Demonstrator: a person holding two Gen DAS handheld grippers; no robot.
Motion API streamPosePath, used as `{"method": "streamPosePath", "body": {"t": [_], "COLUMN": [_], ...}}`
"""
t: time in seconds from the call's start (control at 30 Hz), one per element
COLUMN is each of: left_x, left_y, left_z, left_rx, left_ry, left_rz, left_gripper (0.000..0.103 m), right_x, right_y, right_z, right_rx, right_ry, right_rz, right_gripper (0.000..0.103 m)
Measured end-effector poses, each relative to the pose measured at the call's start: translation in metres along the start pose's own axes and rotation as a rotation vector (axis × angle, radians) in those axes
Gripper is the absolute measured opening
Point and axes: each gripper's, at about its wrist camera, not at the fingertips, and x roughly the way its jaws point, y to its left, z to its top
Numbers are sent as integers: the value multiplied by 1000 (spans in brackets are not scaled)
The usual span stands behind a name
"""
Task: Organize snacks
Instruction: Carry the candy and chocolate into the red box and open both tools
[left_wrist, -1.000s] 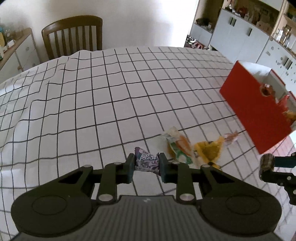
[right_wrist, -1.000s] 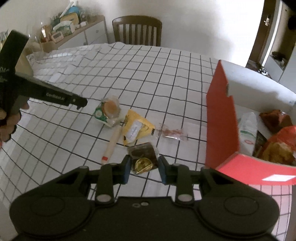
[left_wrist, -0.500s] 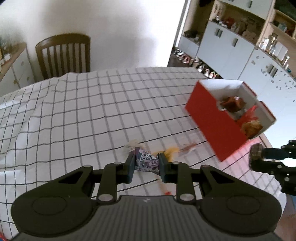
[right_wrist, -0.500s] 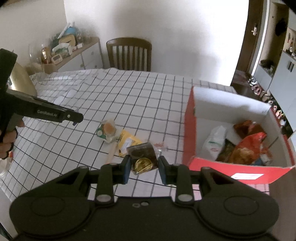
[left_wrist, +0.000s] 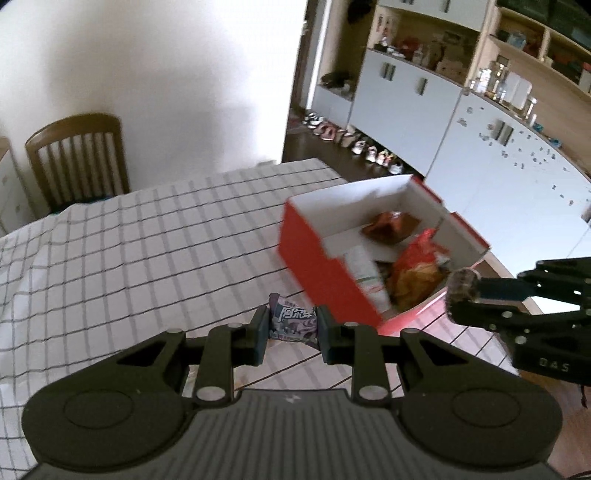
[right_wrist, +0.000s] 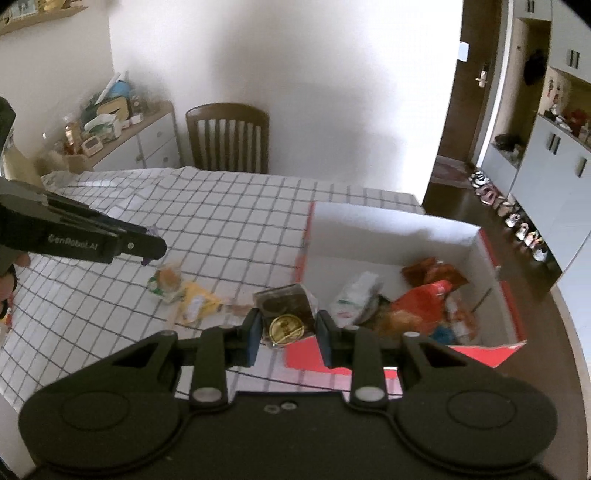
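Both hands are carrying snacks toward the red box (right_wrist: 406, 229). The left gripper (left_wrist: 291, 328) fingers clamp a purple candy packet (left_wrist: 293, 319) with Chinese print, illegible in the blur. The right gripper (right_wrist: 286, 330) fingers grasp a brown packet with a gold seal (right_wrist: 286, 314). The box lies beyond and right of both fingertips; next, carry over its rim and release. The left gripper's side reads "GenRobot.AI".

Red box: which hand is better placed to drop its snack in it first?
Probably the right. The right gripper, shut on a brown packet, hangs at the near wall of the red box. The left gripper, holding a purple packet, looks farther from it.
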Motion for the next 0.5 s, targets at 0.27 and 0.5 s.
{"method": "streamPosePath", "body": {"t": [0.27,0.5], "left_x": [31,67], "left_y": [-55,-90], "left_z": [24,43], "left_rx": [11,-4], "left_ry": [18,73], "left_rz": [-15,-14], "left_gripper": [26,26], "right_x": [0,14], "right_y": [-53,-104], "right_z": [5,15], "right_rx": [23,70], "right_ry": [1,50], "right_rz": [-23,-11], "right_gripper": [30,30]}}
